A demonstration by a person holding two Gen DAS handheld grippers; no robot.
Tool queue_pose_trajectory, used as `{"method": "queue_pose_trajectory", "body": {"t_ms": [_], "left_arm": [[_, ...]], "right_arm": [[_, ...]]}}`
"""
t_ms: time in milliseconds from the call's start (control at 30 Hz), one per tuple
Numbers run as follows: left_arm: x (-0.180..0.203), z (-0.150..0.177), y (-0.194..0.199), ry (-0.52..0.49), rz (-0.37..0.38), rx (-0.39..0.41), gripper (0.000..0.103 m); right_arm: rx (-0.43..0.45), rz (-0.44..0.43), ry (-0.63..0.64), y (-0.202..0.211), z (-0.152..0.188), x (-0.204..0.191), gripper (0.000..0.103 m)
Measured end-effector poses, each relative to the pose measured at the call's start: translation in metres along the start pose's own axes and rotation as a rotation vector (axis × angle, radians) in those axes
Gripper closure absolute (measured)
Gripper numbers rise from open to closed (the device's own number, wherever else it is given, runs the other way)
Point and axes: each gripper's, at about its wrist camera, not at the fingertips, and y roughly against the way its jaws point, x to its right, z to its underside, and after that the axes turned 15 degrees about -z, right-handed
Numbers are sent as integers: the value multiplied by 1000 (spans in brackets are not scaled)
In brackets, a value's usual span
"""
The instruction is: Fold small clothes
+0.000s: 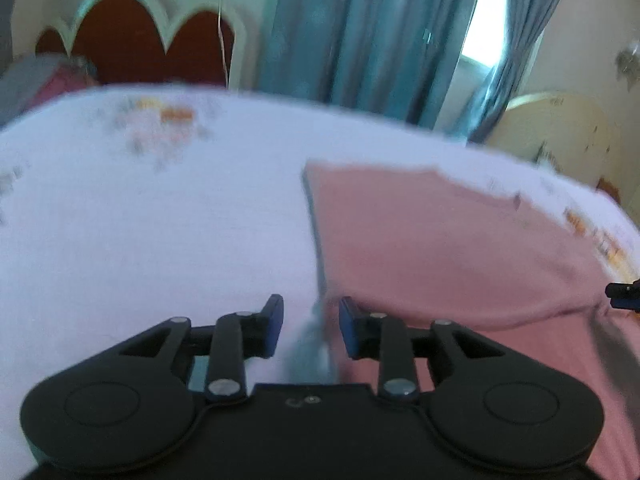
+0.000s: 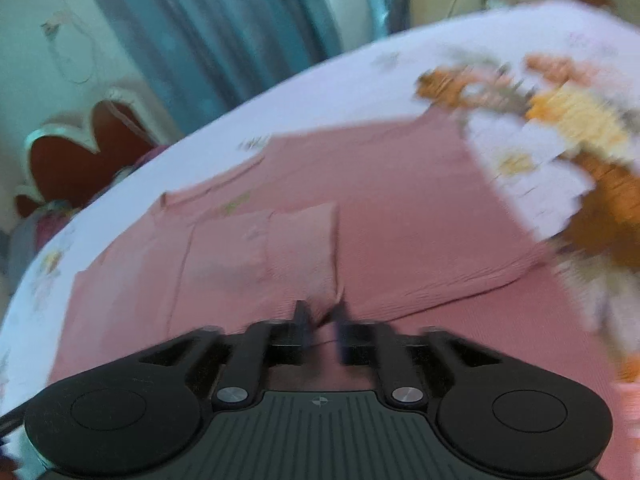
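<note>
A pink garment point(image 1: 432, 240) lies spread on a white floral bedsheet point(image 1: 160, 220). In the left wrist view my left gripper point(image 1: 311, 322) is open, its jaws apart over the garment's left edge, with a bluish fold of cloth between them. In the right wrist view the pink garment point(image 2: 400, 208) fills the middle. My right gripper point(image 2: 323, 322) is nearly closed on a folded flap of the pink garment point(image 2: 300, 248), pinching its near edge. The right gripper's tip point(image 1: 624, 294) shows at the left view's right edge. Both views are motion-blurred.
Teal curtains point(image 1: 360, 32) hang behind the bed with a bright window gap point(image 1: 484, 12). A red scalloped headboard point(image 1: 132, 40) stands at the far left. A cream rounded furniture piece point(image 1: 560, 128) sits at the right. Orange and yellow flowers point(image 2: 568, 128) pattern the sheet.
</note>
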Motion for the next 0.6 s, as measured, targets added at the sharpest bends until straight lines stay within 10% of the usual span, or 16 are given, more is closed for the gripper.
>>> {"method": "queue_pose_trajectory", "body": {"t_ms": [333, 600], "left_arm": [[42, -2, -35, -73, 77, -95, 67], [67, -63, -70, -67, 114, -23, 50]], "right_arm": [[-157, 9, 114, -33, 7, -13, 72], [-101, -40, 147, -66, -33, -28, 71]]}}
